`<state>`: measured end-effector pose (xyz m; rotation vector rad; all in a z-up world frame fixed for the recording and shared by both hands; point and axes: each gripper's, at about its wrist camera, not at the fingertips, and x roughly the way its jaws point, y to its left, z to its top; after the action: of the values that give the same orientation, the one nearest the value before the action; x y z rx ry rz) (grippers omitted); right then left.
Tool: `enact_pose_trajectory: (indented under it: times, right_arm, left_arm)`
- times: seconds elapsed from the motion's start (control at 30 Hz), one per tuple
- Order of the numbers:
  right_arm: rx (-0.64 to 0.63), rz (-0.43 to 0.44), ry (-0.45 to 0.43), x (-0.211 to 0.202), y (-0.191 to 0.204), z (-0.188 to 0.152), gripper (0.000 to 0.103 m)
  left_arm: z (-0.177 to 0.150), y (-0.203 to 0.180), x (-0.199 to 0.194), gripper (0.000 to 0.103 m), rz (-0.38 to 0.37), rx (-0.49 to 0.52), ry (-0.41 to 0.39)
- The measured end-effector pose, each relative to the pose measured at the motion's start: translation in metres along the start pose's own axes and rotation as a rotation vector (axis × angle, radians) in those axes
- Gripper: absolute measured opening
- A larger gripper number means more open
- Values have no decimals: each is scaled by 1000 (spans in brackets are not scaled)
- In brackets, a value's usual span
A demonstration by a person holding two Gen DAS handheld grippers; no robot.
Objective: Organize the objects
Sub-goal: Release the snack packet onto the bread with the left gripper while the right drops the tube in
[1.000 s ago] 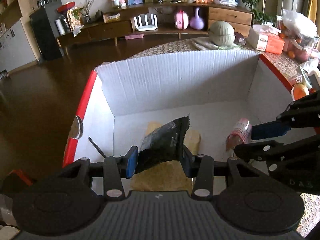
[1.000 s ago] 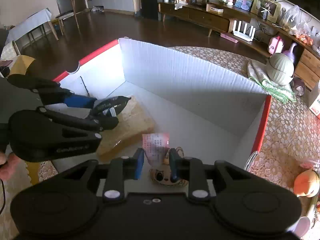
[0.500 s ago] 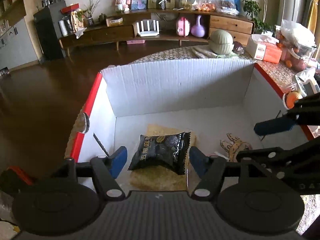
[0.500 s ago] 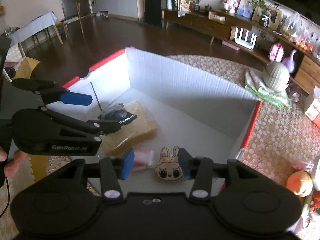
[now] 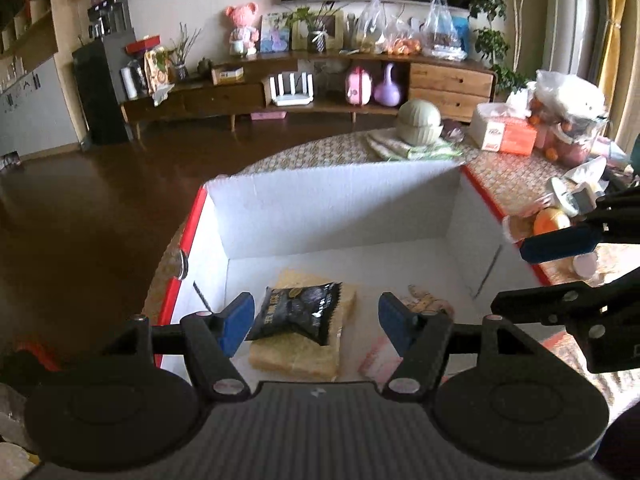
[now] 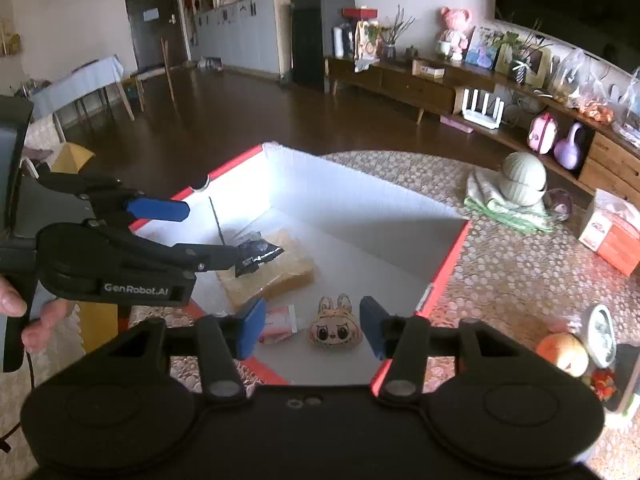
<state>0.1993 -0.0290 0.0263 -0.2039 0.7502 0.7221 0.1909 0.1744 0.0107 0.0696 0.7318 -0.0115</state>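
Note:
A white cardboard box with red rims (image 5: 332, 208) (image 6: 352, 204) stands on the table. Inside it a black snack packet (image 5: 300, 312) (image 6: 256, 252) lies on a yellow sponge (image 5: 296, 354) (image 6: 280, 276). A pink packet (image 5: 376, 358) (image 6: 278, 322) and a rabbit-face charm (image 6: 335, 326) (image 5: 426, 300) lie on the box floor. My left gripper (image 5: 316, 320) is open and empty above the near side of the box. My right gripper (image 6: 310, 326) is open and empty above the box, over the charm and the pink packet.
On the patterned tablecloth beside the box are an orange fruit (image 6: 562, 354) (image 5: 552, 220), a small round clock (image 6: 600, 330), an orange tissue box (image 5: 504, 132) (image 6: 610, 232) and a green lidded bowl on a cloth (image 5: 420, 122) (image 6: 522, 180). A low wooden sideboard (image 5: 304, 92) stands behind.
My left gripper opened and dropped the black packet onto the sponge. My right gripper opened and released the pink packet onto the box floor. Both grippers rose and drew back.

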Motion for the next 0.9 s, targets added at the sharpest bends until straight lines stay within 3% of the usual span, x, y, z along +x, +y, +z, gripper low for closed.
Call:
enact_pose_trajectory:
  times: [0.17,0.23,0.33,0.5,0.9]
  right_arm:
    - [23,12,-50,-31,-6,-10,64]
    - [34,14,-67,-42,-9,-15,64]
    - [48,6,-98,-59,-12,-25,76]
    - [67,-12,-125,-81,-20,-44,82]
    - [75,-131,-168,-123,-50,-99,92]
  left_arm:
    - [4,-13,-22,68,-14,10,-38]
    - [4,-20,-30,78,-21,10,-52]
    - [3,-31,-43,79,-37,12,-72]
    - [-2,-51,-60,83,-56,1,-96]
    - [-15,-101,-78,87,-139,-63,-136]
